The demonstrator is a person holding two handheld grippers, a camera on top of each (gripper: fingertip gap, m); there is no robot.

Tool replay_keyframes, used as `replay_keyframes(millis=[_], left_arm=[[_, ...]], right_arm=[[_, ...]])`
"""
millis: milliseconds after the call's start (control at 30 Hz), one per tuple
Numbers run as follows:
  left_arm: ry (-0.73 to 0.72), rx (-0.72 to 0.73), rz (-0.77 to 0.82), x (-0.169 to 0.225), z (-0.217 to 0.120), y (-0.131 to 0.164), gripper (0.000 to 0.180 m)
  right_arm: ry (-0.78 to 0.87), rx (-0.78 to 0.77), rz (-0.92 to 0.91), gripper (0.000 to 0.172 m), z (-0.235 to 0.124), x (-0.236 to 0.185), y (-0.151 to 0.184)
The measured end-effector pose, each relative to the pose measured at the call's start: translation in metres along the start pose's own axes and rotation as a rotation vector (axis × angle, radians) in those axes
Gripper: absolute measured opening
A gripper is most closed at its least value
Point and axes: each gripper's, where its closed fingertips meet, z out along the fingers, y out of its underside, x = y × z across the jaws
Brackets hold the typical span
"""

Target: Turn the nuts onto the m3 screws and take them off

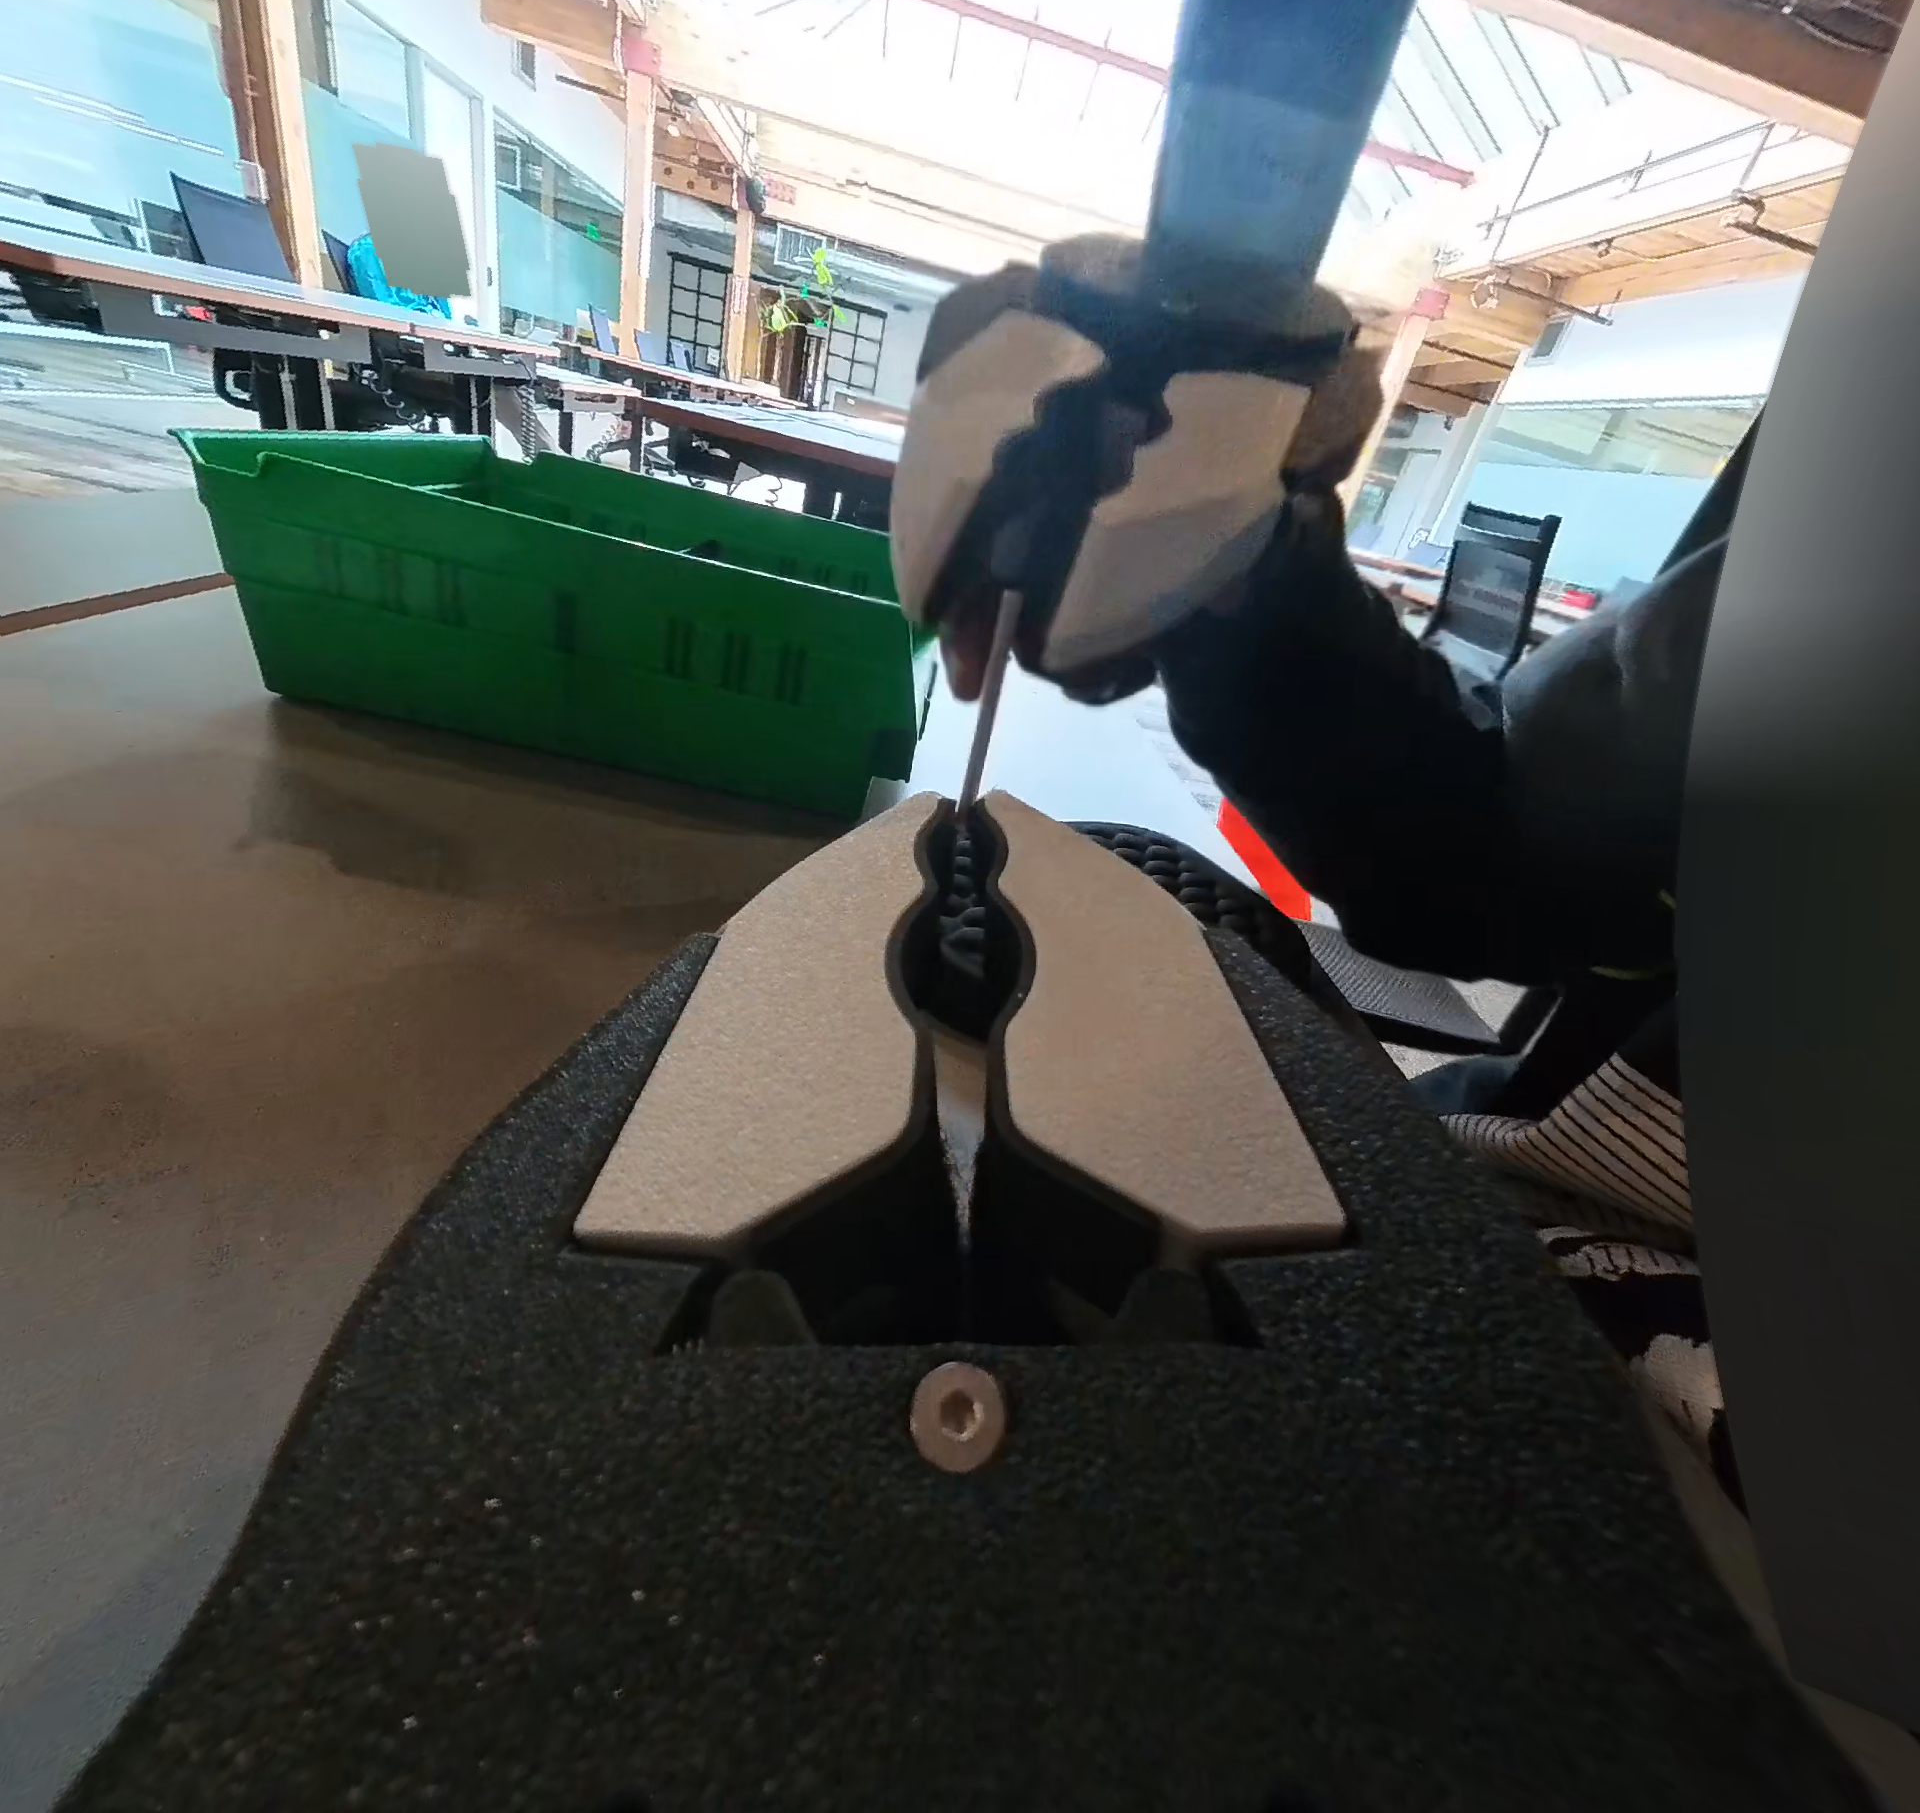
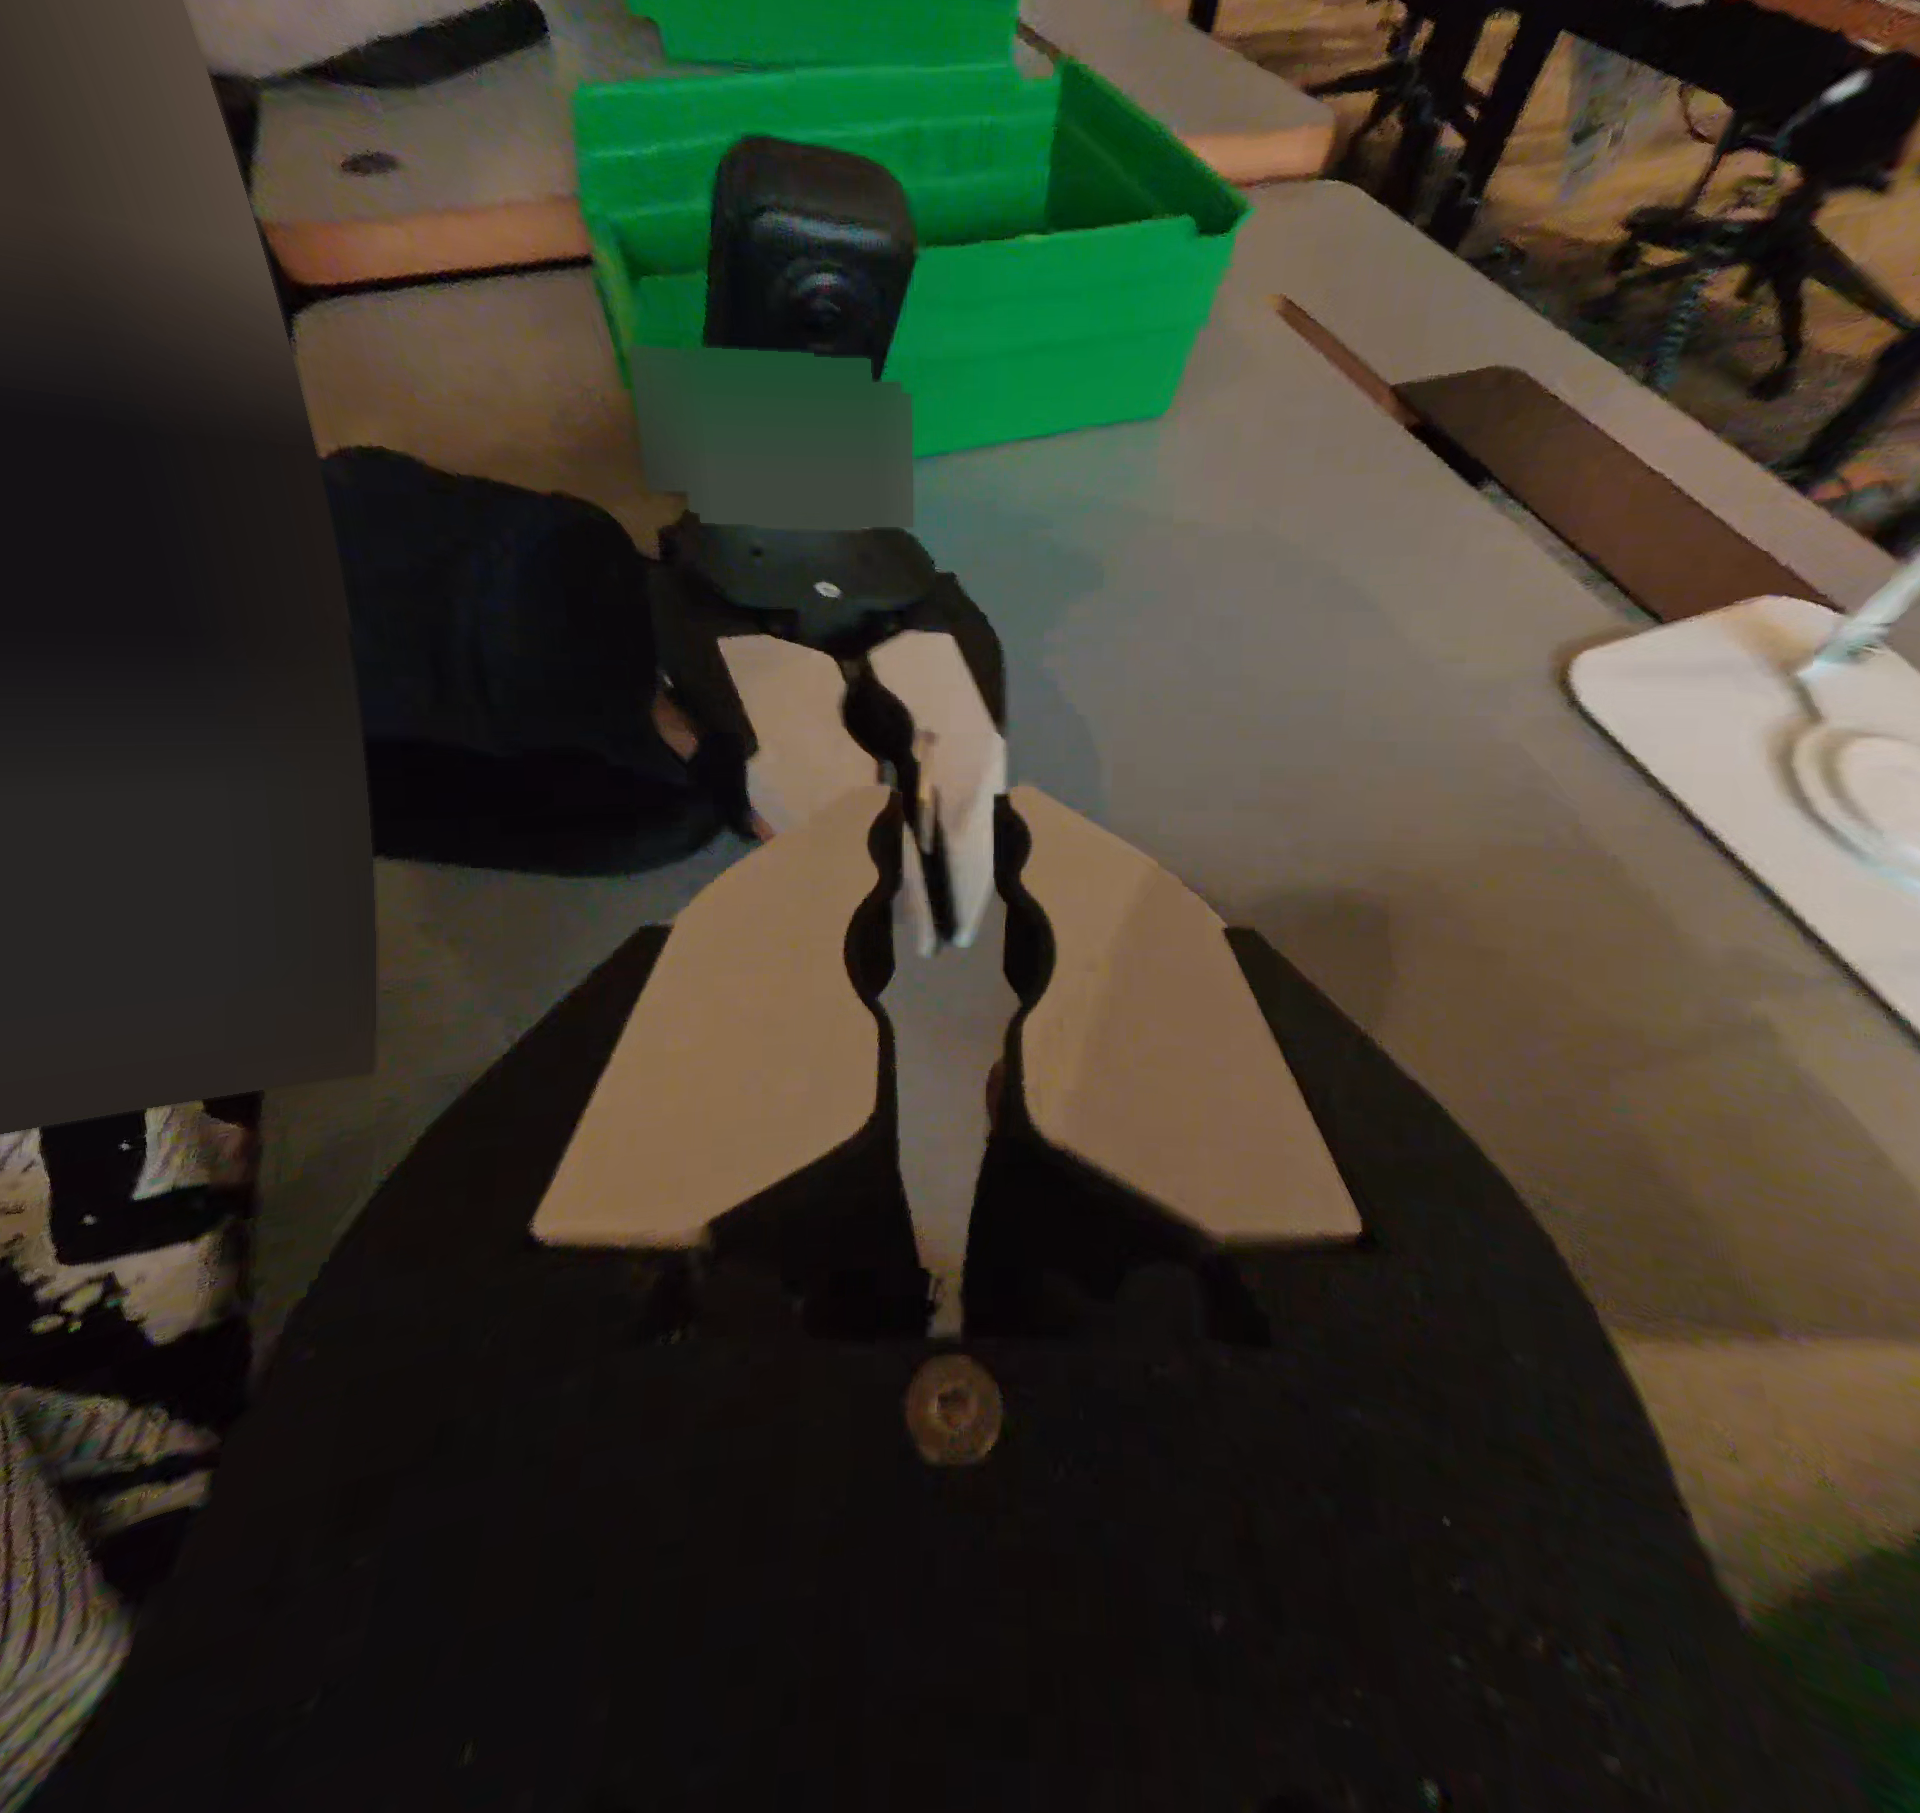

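Left gripper [image 1: 966,813] clamped on a thin screw [image 1: 987,703], tips together around its lower end. Right gripper [image 2: 940,828] above, fingers apart around the screw's upper end, contact unclear. Green bin [image 1: 540,600] beyond, toward the bench [image 1: 260,984] far edge.

Blowing out white at the skylights [image 1: 935,18] in the left wrist view; blurring on the far gripper [image 1: 1081,475]. Looking dim, warm and grainy in the right wrist view, smearing softly, bending toward the edges in both.
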Motion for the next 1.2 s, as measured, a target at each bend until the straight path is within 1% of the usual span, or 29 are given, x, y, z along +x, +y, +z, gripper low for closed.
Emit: replay_keyframes(millis=[100, 167, 233, 300, 367, 433, 500, 567, 633, 700, 767, 833, 900, 1000, 1067, 1200], left_arm=[[0.000, 0.005, 0.000, 0.000, 0.000, -0.001, 0.001], [-0.006, 0.010, -0.002, -0.001, -0.001, -0.002, 0.001], [-0.018, 0.025, -0.002, -0.003, -0.001, -0.004, 0.002], [-0.028, 0.064, 0.030, -0.002, -0.002, -0.011, 0.003], [-0.068, 0.075, 0.057, -0.006, -0.002, -0.013, 0.033], [-0.094, 0.053, 0.059, -0.008, -0.001, -0.011, 0.058], [-0.109, 0.032, 0.059, -0.010, 0.001, -0.009, 0.073], [-0.124, 0.004, 0.068, -0.011, 0.003, -0.004, 0.080], [-0.136, -0.026, 0.076, -0.013, 0.004, 0.000, 0.082], [-0.140, -0.039, 0.084, -0.013, 0.005, 0.002, 0.084], [-0.145, -0.036, 0.088, -0.014, 0.005, 0.002, 0.084], [-0.149, -0.027, 0.083, -0.015, 0.004, 0.001, 0.083], [-0.156, -0.016, 0.079, -0.017, 0.002, 0.000, 0.082], [-0.163, -0.002, 0.076, -0.019, 0.000, -0.002, 0.080], [-0.164, -0.001, 0.072, -0.019, 0.000, -0.002, 0.079], [-0.160, -0.004, 0.072, -0.019, 0.000, -0.002, 0.077]], right_arm=[[-0.014, 0.014, 0.037, 0.011, 0.012, -0.001, 0.004], [-0.023, 0.045, 0.023, 0.003, 0.014, -0.002, 0.002], [-0.014, 0.061, -0.003, 0.001, 0.014, 0.000, 0.000], [-0.022, 0.072, -0.015, 0.001, 0.008, 0.000, -0.005], [-0.001, 0.104, -0.017, 0.001, -0.006, 0.007, -0.015], [0.061, 0.121, -0.008, 0.001, -0.029, 0.027, -0.026], [0.190, 0.085, -0.005, 0.001, -0.062, 0.064, -0.031], [0.373, -0.018, 0.016, 0.001, -0.101, 0.117, -0.026], [0.572, -0.197, 0.076, 0.001, -0.144, 0.179, -0.003], [0.669, -0.372, 0.196, 0.001, -0.173, 0.227, 0.030], [0.620, -0.498, 0.338, 0.001, -0.179, 0.251, 0.065], [0.625, -0.627, 0.416, 0.001, -0.181, 0.275, 0.102], [0.607, -0.769, 0.469, 0.002, -0.179, 0.289, 0.141], [0.566, -0.901, 0.516, 0.002, -0.170, 0.301, 0.182], [0.566, -0.941, 0.542, 0.002, -0.165, 0.309, 0.198], [0.573, -0.995, 0.592, 0.002, -0.160, 0.318, 0.217]])
